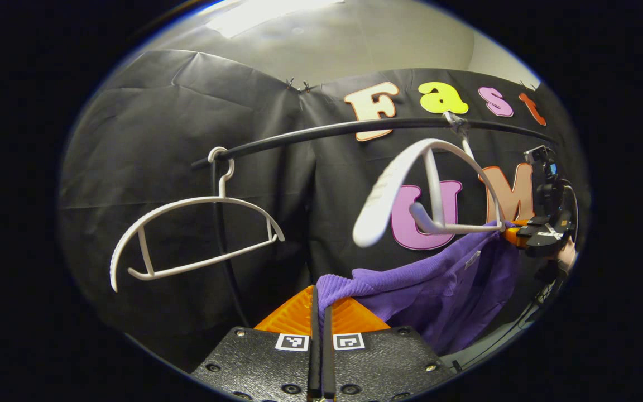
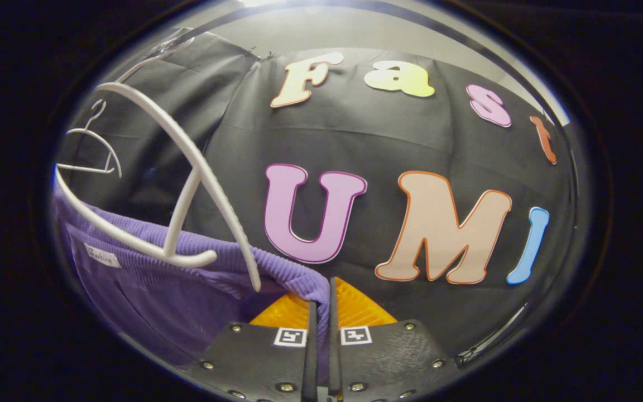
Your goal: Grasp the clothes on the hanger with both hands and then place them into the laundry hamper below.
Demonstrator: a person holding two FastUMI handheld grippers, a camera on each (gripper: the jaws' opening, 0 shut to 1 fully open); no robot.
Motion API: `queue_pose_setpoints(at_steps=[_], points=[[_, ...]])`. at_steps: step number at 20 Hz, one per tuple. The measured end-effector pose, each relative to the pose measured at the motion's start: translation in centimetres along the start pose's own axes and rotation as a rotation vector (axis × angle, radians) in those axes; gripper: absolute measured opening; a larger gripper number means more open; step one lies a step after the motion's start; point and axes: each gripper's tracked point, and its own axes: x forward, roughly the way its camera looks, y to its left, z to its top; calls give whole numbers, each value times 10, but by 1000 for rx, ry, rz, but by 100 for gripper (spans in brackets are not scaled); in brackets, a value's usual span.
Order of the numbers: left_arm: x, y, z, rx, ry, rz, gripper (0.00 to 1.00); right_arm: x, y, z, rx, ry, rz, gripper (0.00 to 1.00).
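The purple top (image 1: 433,285) hangs stretched between 2 tools, just below the white hanger (image 1: 427,184), & looks pulled off it. The left tool (image 1: 321,312) is closed tight on one ribbed edge of the top. The right tool (image 2: 320,312) is closed tight on the other ribbed edge; a small tag (image 2: 102,255) shows inside the top. That hanger hooks on the black rail (image 1: 355,129) above the top & is tipped. A 2nd white hanger (image 1: 187,234) hangs bare on the rail, well apart from the top.
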Motion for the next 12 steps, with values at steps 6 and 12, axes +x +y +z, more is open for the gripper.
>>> queue_pose_setpoints(at_steps=[6,12], points=[[-16,-9,-25,44,45,-2,2,-28,9,-12,-9,25,33,8],[-29,-24,-42,62,83,-37,2,-61,30,-37,-13,72,91,8]])
